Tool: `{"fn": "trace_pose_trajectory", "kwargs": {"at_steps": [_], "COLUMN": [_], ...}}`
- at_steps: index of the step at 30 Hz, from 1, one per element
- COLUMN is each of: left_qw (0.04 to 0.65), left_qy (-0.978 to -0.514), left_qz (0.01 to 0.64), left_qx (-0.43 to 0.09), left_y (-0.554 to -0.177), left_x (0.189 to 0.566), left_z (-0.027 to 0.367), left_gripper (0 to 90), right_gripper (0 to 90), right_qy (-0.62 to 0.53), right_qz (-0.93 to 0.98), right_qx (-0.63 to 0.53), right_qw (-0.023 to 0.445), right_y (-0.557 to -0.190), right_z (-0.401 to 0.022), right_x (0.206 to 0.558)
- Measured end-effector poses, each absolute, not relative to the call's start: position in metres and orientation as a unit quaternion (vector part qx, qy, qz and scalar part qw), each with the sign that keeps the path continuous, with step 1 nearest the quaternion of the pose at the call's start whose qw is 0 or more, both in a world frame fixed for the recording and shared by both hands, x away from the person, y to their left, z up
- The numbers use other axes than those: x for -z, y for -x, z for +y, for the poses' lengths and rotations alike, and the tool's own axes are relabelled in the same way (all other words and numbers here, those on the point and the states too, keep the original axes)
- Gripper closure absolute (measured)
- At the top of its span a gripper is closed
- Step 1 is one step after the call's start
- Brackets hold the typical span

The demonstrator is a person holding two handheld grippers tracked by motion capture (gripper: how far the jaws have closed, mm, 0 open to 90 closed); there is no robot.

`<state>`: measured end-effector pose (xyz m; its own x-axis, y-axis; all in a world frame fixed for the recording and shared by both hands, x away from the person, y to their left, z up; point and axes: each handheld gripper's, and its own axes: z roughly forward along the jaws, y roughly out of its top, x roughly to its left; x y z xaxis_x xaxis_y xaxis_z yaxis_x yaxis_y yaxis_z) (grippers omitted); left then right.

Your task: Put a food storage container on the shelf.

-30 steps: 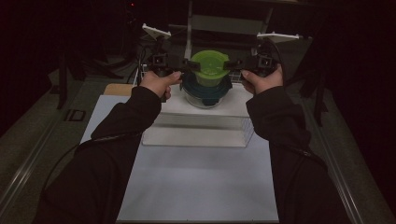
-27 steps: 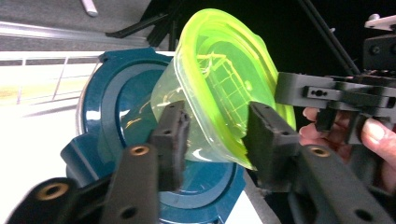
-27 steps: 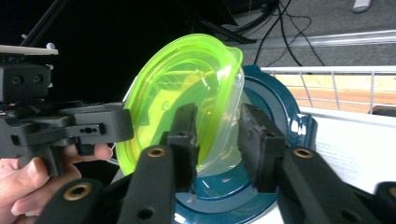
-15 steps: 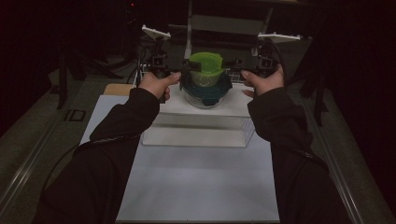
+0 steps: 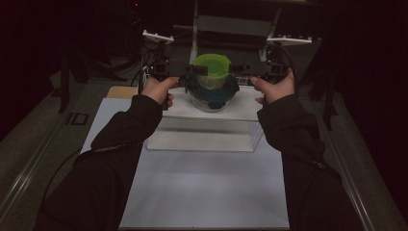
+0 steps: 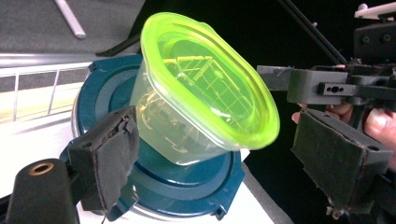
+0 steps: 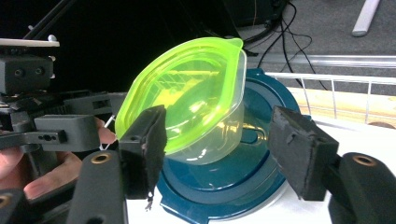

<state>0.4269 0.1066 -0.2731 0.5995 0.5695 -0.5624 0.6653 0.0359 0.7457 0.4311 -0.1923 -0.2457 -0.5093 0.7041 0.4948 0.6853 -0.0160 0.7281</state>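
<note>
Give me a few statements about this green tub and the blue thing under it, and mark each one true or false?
1. The green-lidded tub sits tilted on the dark blue lid. True.
2. The blue lid lies on bare floor. False: it tops a clear container standing on a white raised platform.
3. The left tongs are clamped shut on the tub. False: their jaws stand wide apart on either side of it.
4. The right tongs are open too, jaws either side of the tub. True.
5. The tub's lid is red. False: it is bright yellow-green.
</note>
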Motion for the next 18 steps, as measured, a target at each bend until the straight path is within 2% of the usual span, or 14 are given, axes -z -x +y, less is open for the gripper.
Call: {"fn": "trace_pose_trajectory", "kwargs": {"at_steps": [2,10,18], "left_qw": [0.564,0.581,0.593], "left_qy": [-0.697,-0.711,-0.715], "left_qz": [0.442,0.397,0.368], "left_qx": [0.032,-0.017,-0.02], "left_y": [-0.424,-0.396,-0.375], "left_x": [0.274,0.279,0.291], "left_z": [0.106,0.109,0.112], "left_gripper": [10.7,9.8,5.6], "right_gripper": [29.7,21.0,20.8], "right_qy": [-0.484,-0.45,-0.43], "right_qz": [0.707,0.718,0.729], "right_qx": [-0.516,-0.531,-0.532], "right_qw": [0.01,0.01,0.02], "right_y": [-0.429,-0.411,-0.392], "right_z": [-0.192,-0.196,-0.195], "right_x": [0.246,0.252,0.263]}}
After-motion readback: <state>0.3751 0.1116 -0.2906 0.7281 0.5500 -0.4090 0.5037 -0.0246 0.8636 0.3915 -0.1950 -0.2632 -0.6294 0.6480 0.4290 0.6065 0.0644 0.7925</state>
